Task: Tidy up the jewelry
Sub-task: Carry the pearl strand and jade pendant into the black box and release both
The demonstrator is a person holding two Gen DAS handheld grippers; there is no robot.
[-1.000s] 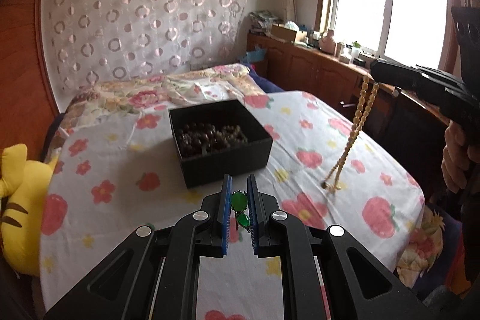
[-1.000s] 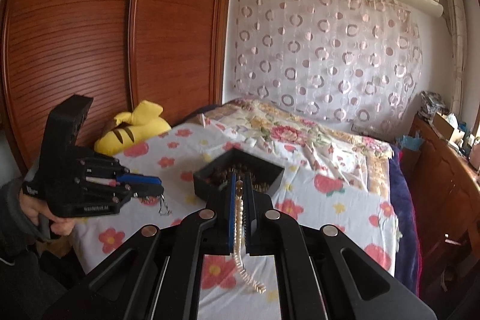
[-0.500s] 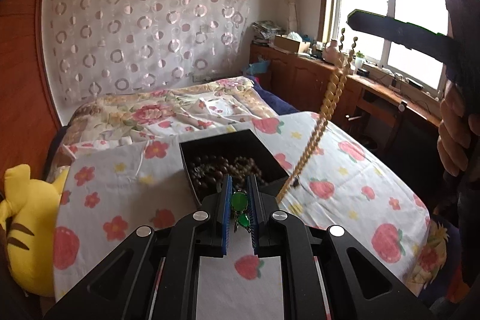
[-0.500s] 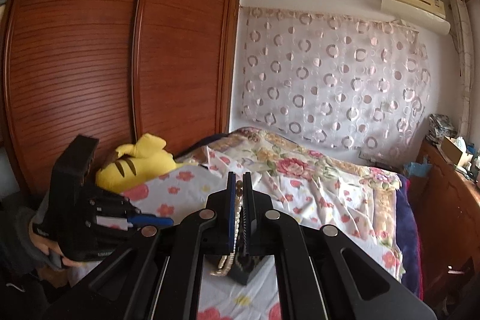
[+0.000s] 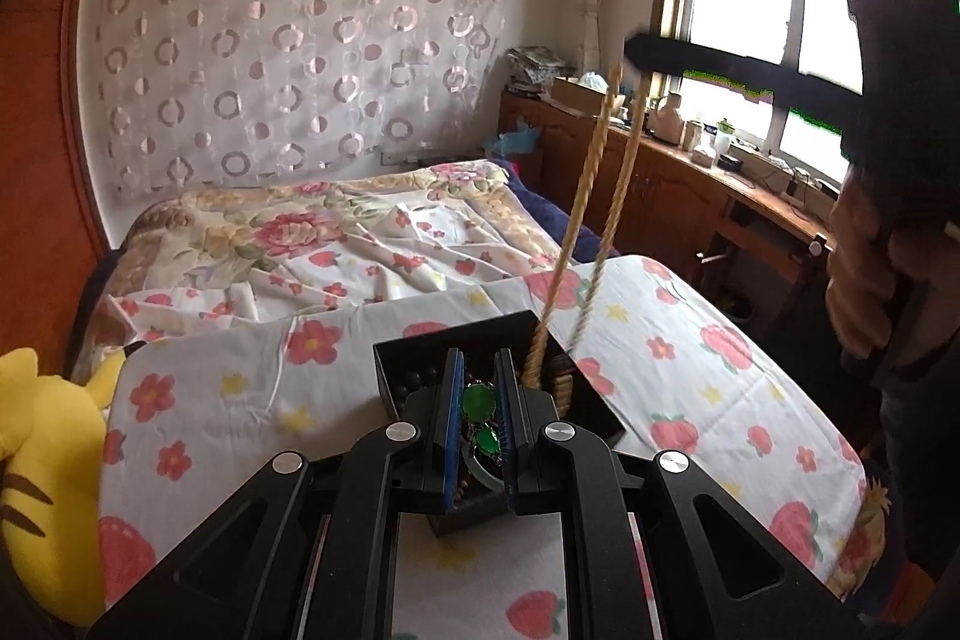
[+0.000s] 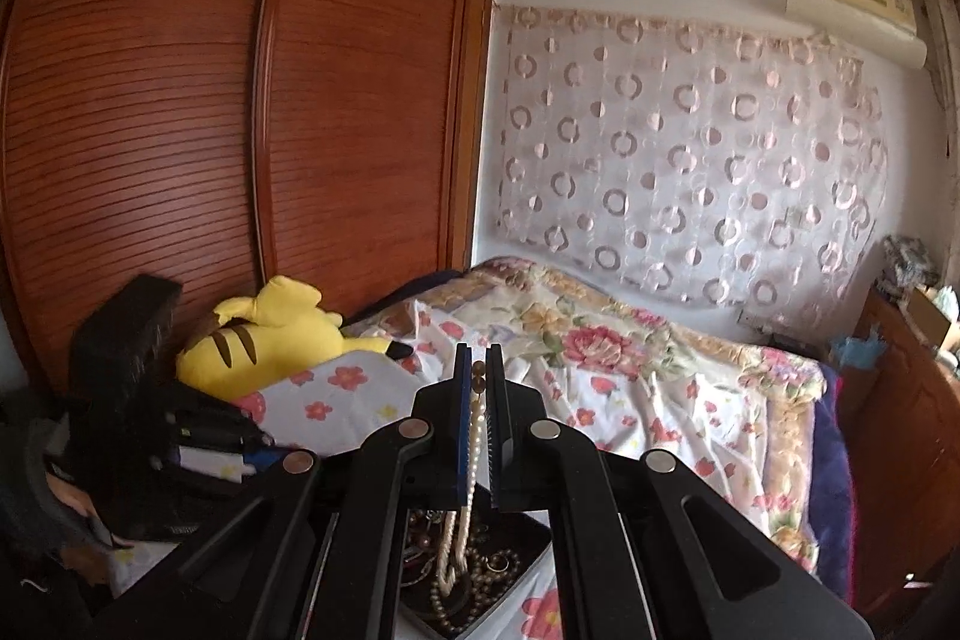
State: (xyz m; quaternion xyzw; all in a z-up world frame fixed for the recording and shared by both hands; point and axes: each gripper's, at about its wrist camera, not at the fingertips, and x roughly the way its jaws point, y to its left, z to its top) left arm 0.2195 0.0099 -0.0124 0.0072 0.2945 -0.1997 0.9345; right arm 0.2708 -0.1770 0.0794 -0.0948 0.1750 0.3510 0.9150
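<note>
Now both grippers have carried their pieces from beside the black box to above it, so dropping them in looks like the next step. At lower centre of the left view, the left gripper stays clamped on a glossy green-stone piece. The right gripper pinches a long strand of small cream beads, whose limp loop already trails down among the tangled dark beads in the box, low in the right view.
</note>
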